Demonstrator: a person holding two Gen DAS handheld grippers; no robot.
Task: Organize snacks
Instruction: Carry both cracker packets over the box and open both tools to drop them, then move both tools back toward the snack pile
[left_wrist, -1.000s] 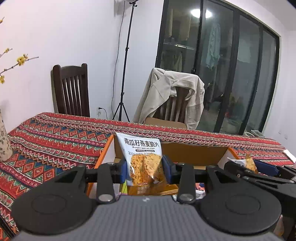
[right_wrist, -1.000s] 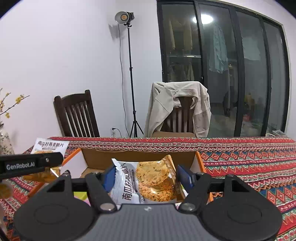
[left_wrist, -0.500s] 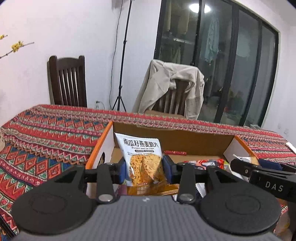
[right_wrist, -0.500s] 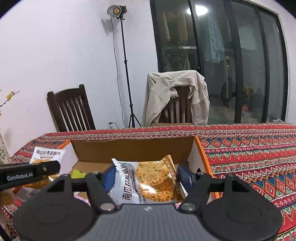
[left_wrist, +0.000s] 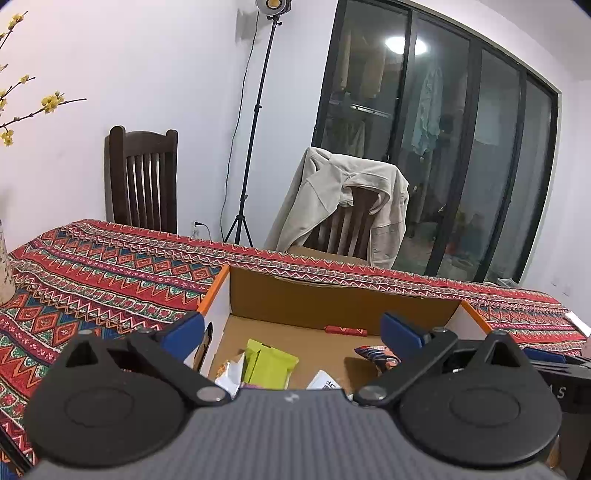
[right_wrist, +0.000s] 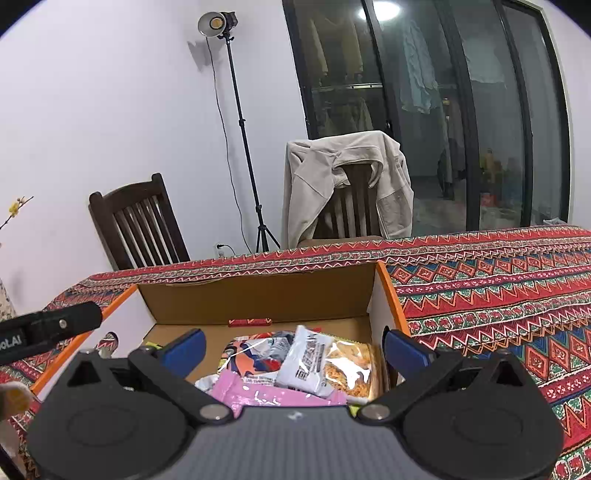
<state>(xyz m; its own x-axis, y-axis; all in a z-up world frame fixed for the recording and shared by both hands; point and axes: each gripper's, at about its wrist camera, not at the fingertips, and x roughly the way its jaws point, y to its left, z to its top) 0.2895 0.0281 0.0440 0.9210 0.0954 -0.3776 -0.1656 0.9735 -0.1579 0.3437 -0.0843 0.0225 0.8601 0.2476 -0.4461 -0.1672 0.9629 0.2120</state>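
Observation:
An open cardboard box with orange edges sits on the patterned tablecloth. My left gripper hangs over its left part, jaws opening wide, nothing between them. Below it lie a green packet, a red stick and a colourful wrapper. My right gripper is over the right part of the box, jaws also opening, pads off everything. A white oat-crisp packet lies loose in the box under them, on a pink packet and beside a red-blue packet.
The red patterned tablecloth covers the table around the box. Two dark wooden chairs stand behind it, one draped with a beige jacket. A light stand is by the wall, and a vase at the far left.
Both grippers went from shut on oat-crisp packets to wide open. The right one's packet now lies in the box; the left one's packet has dropped out from between the jaws.

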